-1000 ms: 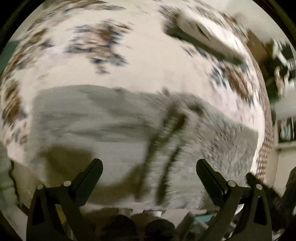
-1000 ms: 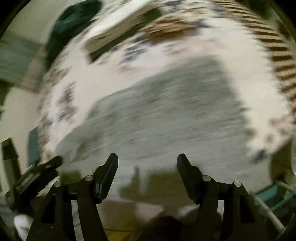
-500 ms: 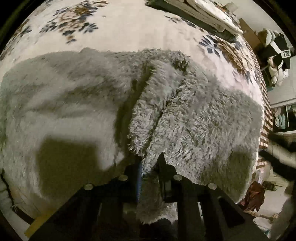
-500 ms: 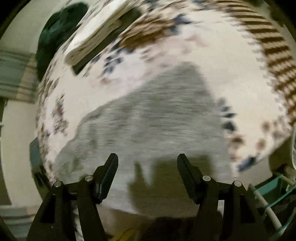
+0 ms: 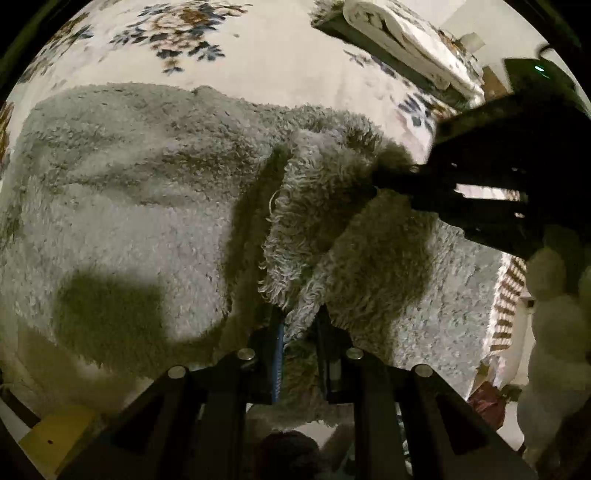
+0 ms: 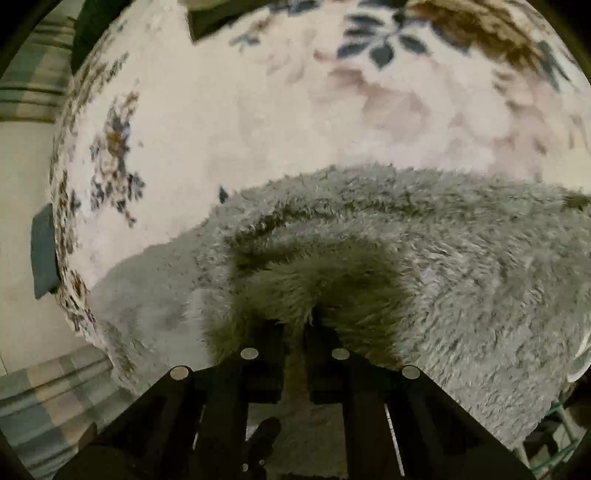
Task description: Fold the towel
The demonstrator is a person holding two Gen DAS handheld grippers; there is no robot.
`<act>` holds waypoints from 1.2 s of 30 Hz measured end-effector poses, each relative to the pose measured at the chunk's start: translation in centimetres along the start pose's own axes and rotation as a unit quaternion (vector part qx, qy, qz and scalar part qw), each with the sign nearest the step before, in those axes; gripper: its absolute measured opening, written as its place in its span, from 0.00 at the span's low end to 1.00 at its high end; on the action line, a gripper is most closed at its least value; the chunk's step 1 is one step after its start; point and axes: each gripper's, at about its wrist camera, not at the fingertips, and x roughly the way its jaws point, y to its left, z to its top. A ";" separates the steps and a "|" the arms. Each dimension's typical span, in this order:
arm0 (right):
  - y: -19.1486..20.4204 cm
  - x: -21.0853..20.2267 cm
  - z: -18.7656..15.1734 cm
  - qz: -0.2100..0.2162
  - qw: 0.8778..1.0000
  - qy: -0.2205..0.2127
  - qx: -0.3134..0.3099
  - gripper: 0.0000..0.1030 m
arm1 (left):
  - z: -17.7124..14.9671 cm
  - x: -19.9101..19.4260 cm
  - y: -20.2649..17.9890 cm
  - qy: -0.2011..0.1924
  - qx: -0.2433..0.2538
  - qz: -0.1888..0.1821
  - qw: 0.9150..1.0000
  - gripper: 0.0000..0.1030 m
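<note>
A shaggy grey towel (image 5: 140, 206) lies spread on a floral bedspread (image 5: 258, 55). My left gripper (image 5: 299, 317) is shut on the towel's near edge, and a pinched ridge of pile rises from its jaws. In the left wrist view my right gripper (image 5: 388, 177) comes in from the right, its black fingers closed on a raised fold of the same towel. In the right wrist view the right gripper (image 6: 297, 325) is shut on the towel (image 6: 424, 258), with bunched pile humped up just ahead of its jaws.
A folded white cloth stack (image 5: 410, 40) lies on a dark board at the far side of the bed. A dark green bundle (image 6: 96, 26) sits at the far left corner. A person's pale gloved hand (image 5: 550, 295) holds the right gripper. Striped floor covering (image 6: 44, 398) lies beside the bed.
Both grippers went from open above the towel to shut on it: the left closed on the near edge first, then the right came down and closed on a fold.
</note>
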 end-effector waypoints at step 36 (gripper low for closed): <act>-16.5 -7.5 -7.5 -0.003 0.991 -0.067 0.116 0.74 | 8.4 -0.6 1.9 -0.010 -0.015 -0.001 1.000 0.61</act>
